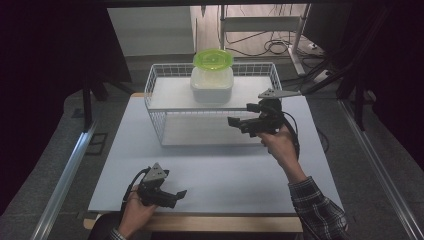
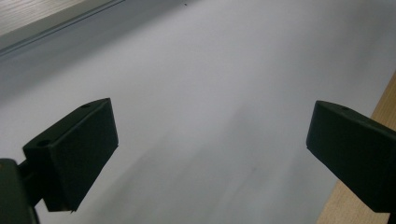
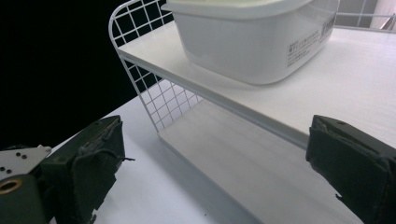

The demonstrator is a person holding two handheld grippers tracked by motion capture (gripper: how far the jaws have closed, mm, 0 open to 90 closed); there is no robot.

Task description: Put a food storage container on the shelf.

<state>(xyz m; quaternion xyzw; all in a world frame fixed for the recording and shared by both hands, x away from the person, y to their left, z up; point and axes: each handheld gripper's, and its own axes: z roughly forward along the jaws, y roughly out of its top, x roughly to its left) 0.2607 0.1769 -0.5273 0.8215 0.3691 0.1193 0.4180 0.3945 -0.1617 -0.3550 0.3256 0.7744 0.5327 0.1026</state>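
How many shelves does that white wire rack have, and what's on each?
2. The upper shelf of the wire rack carries a white container with a green lid. The lower shelf sits bare on the table. The right gripper hovers beside it.

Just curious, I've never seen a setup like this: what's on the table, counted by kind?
Wire rack: 1
White tub: 1
Green lid: 1
Grippers, left and right: 2
Total: 5
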